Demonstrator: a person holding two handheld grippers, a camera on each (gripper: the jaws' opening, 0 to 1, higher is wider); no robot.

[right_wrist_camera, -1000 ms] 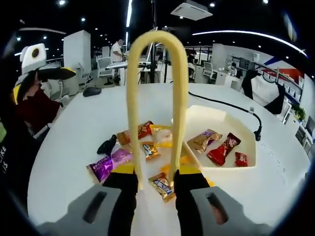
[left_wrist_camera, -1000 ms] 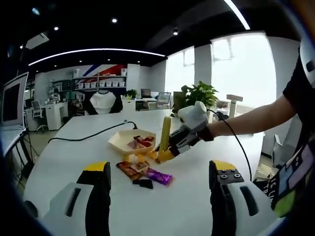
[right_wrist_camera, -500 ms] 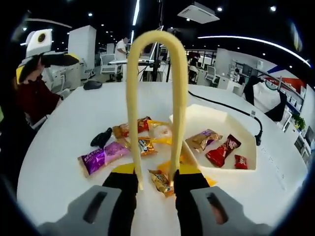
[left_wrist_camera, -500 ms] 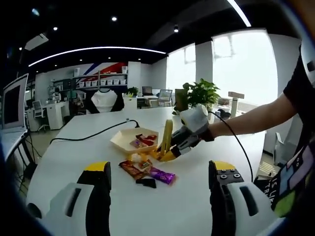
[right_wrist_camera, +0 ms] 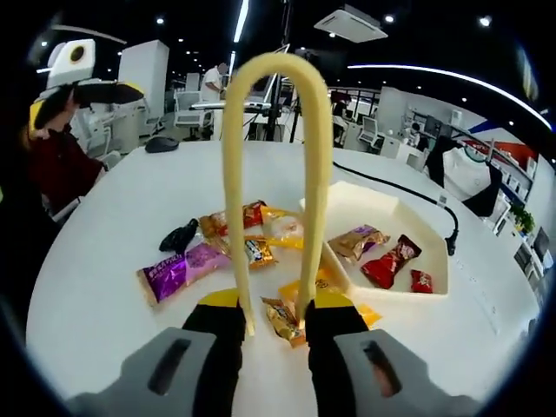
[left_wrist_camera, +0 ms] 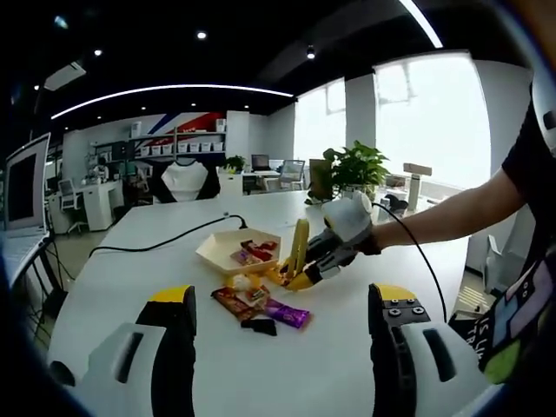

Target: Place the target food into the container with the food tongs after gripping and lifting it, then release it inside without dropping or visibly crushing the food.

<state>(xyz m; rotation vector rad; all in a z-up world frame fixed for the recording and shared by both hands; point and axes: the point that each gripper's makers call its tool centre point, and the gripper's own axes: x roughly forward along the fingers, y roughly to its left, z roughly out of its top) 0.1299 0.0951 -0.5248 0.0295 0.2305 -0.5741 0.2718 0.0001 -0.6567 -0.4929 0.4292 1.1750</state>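
A round white table (right_wrist_camera: 104, 365) spreads across the lower half of both views, with an office seen beyond it. At centre right of the right gripper view a cream container (right_wrist_camera: 395, 228) is set, angular in outline, with three wrapped snacks already inside. A black cable (right_wrist_camera: 391, 184) runs behind it toward the right edge.

Loose snacks are scattered left of the container: a purple packet (right_wrist_camera: 178, 270), a small black packet (right_wrist_camera: 180, 235), an orange-red packet (right_wrist_camera: 233, 220), a pale round sweet (right_wrist_camera: 285, 228) and a dark-and-gold candy (right_wrist_camera: 258, 252).

The yellow food tongs (right_wrist_camera: 276, 130) are clamped at their tips by the right gripper (right_wrist_camera: 276, 323), jaws narrow, the loop rising to the frame's top centre. In the left gripper view the same tongs (left_wrist_camera: 298, 249) are seen tilted over the pile at frame centre.

The left gripper (left_wrist_camera: 282, 321) is held wide with nothing between its jaws, well back from the pile.

The likeliest target, a gold-brown wrapped candy (right_wrist_camera: 284, 319), lies on the table at lower centre, directly between the tong tips and just beside the right-hand arm. It is judged not yet lifted.

For this step, a gentle squeeze is advised, enough to pinch the wrapper across its middle without flattening it, followed by a straight lift before any swing toward the container.
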